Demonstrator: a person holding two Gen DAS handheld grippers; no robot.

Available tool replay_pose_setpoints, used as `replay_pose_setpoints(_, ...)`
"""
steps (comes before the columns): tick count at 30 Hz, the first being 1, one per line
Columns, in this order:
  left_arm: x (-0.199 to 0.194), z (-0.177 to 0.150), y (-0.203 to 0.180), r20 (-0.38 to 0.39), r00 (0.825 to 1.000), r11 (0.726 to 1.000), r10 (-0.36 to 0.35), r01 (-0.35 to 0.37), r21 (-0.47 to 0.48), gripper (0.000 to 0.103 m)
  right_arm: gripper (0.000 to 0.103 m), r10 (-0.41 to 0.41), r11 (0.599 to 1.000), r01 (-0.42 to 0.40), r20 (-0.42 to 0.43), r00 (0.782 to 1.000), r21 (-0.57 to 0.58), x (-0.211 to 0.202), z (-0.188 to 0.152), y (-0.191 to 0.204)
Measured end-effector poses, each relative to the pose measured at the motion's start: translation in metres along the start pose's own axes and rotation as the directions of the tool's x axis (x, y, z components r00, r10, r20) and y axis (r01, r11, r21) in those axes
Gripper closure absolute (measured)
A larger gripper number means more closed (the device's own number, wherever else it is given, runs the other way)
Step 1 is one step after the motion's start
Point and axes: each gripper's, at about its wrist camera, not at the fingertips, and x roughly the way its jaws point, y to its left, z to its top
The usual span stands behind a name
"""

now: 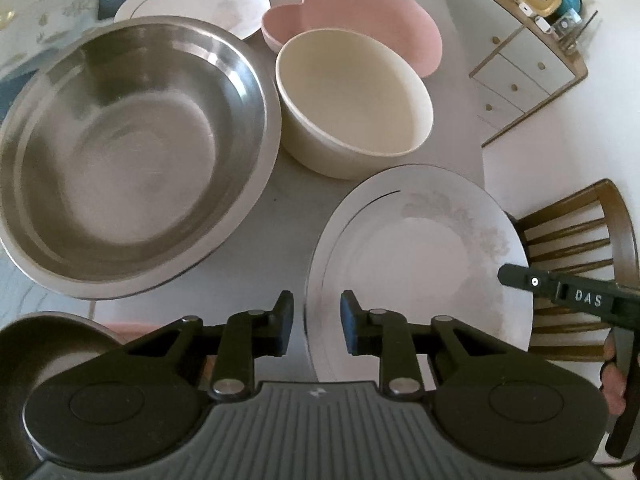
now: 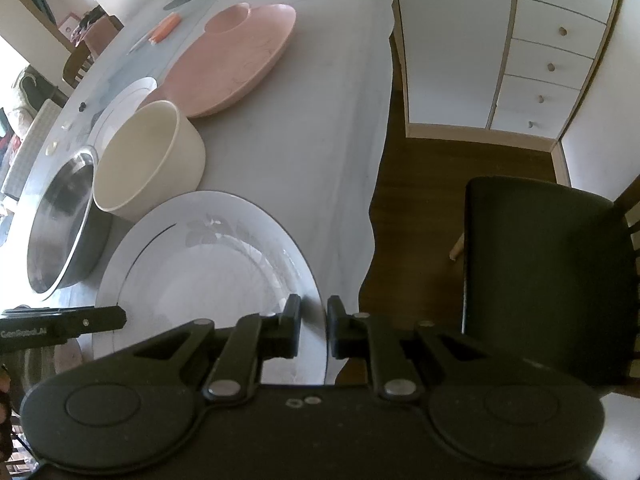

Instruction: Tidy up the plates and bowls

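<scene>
A pale desk (image 2: 304, 168) carries the dishes. Beside the steel bowl (image 1: 132, 152) lies a flowered plate (image 2: 208, 256); the right claw (image 2: 313, 328) pinches its near rim, while the left claw (image 1: 316, 326) straddles its opposite edge, not visibly gripping. Lifting it toward the far plate (image 1: 192, 0) seems next.

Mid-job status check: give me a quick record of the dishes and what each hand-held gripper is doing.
near plate: white, empty, closest to both grippers
left hand-held gripper: open, jaws straddle the near plate's left rim
right hand-held gripper: shut on the near plate's right rim
steel bowl: empty, left of near plate
cream bowl: empty, behind near plate
pink dish: behind cream bowl
far plate: behind steel bowl
</scene>
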Motion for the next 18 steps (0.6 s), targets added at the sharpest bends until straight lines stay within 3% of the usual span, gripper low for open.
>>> replay_pose_setpoints(5,-0.012,0.008,0.013,-0.03,0.997,0.995,-0.065,0.063,-0.078,0.079,0.087,-0.005,1.0,0.005,-0.003,1.0,0.0,0.001,0.001,0.001)
replay_pose_setpoints(13,-0.033,0.021,0.037,-0.086,0.991,0.986,-0.099,0.087,-0.144,0.079,0.082,-0.012,1.0,0.012,-0.012,1.0,-0.01,0.007,0.0,0.006)
replay_pose_setpoints(15,-0.043,0.027,0.033,-0.068,0.99,0.985,-0.121,0.112,-0.128,0.079,0.082,-0.012,1.0,0.012,-0.013,1.0,-0.009,0.007,0.0,0.006)
replay_pose_setpoints(18,-0.041,0.027,0.022,-0.061,0.997,0.997,-0.057,0.054,-0.05,0.079,0.082,-0.013,1.0,0.013,-0.016,1.0,-0.009,0.007,0.001,0.006)
